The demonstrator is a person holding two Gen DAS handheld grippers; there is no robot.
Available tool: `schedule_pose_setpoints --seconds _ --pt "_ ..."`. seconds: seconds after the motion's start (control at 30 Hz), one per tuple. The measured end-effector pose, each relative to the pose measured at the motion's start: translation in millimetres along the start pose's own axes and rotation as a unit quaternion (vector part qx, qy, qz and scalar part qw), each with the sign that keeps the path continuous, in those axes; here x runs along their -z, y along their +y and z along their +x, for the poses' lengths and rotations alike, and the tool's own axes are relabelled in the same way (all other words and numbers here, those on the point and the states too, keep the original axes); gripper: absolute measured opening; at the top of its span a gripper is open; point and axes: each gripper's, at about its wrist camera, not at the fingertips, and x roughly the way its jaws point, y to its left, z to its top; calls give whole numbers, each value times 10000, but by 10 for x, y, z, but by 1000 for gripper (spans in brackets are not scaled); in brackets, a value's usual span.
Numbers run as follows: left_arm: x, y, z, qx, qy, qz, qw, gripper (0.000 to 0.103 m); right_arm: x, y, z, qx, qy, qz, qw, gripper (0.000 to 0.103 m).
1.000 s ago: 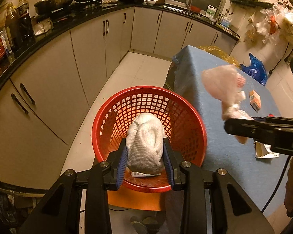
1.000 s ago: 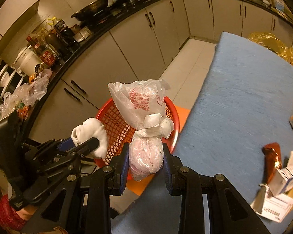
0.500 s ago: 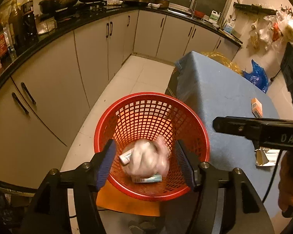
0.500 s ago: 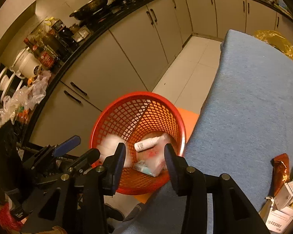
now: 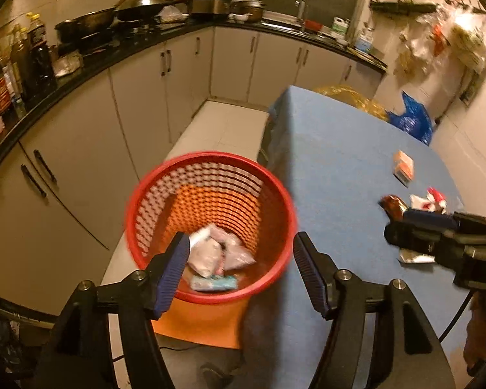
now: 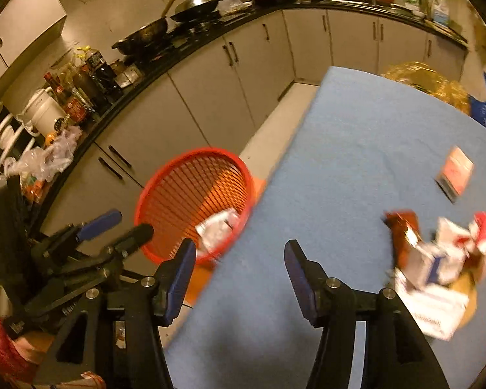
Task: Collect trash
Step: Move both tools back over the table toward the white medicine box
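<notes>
One red basket [image 5: 277, 194], one orange box [image 6: 457, 170], two woks [image 6: 196, 3].

Left hand-held gripper [image 5: 241, 267] — pitched steeply downward, jaws parted wide and just opened further, nothing between the blue ribbed pads [image 5: 173, 275]. Right hand-held gripper [image 6: 239, 274] — likewise angled down, jaws spread and just widened, empty; its black body also shows at the right edge of the left wrist view.
</notes>
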Motion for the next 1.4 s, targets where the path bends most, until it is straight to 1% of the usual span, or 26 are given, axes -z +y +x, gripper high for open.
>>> schedule_pose_setpoints --seconds 0.13,0.3,0.4,0.47,0.53,0.6,0.63,0.67,0.73,0.77,0.8,0.9,1.03,1.17,1.23,1.27,1.3,1.33,1.37,1.4 --pt "87 -312 25 130 120 221 9996 65 303 -288 -179 48 17 210 9998 61" --pt "150 -729 47 385 228 514 9977 65 601 -815 -453 207 -94 750 9969 61" --pt "169 -972 23 490 231 738 9958 65 689 -1170 -598 305 -182 1080 9935 61" --pt "181 -1098 7 542 238 855 9946 65 687 -1369 -663 386 -256 1174 9920 61" --pt "202 -1188 -1 584 259 912 9938 65 632 -1594 -659 405 -229 1284 9906 60" --pt "233 -1269 -16 616 284 938 9933 65 552 -1747 -624 430 -280 1323 9899 58" --pt "249 -1299 -23 622 303 963 9929 65 507 -1819 -588 530 -243 1308 9897 56" --pt "273 -1334 -31 612 324 998 9926 65 481 -1870 -563 548 -220 1301 9897 50" --pt "297 -1362 -47 582 342 1032 9924 65 407 -1961 -488 467 -222 1261 9907 47" --pt "315 -1377 -53 568 360 1037 9923 65 403 -1998 -466 502 -208 1269 9904 41" --pt "328 -1385 -56 558 377 1026 9924 65 400 -2041 -431 506 -165 1284 9903 38" --pt "361 -1389 -56 533 424 962 9930 65 416 -2090 -356 461 -67 1280 9907 36" --pt "399 -1385 -42 529 505 850 9937 66 552 -2023 -319 173 165 1308 9911 35" --pt "429 -1389 -3 582 598 708 9940 66 809 -1793 -230 -472 595 1356 9879 35" --pt "443 -1410 29 614 660 655 9938 66 962 -1652 -206 -897 796 1389 9830 35" --pt "450 -1419 42 628 679 635 9937 66 1001 -1614 -212 -999 848 1381 9817 35" --pt "457 -1425 48 644 689 626 9936 66 1028 -1582 -258 -996 805 1324 9829 35" --pt "462 -1445 61 665 699 621 9934 66 1022 -1579 -324 -880 676 1224 9863 35" --pt "469 -1466 74 682 705 617 9933 66 999 -1576 -370 -727 575 1084 9898 35" --pt "469 -1482 88 691 719 608 9932 67 962 -1580 -425 -453 476 823 9944 36"
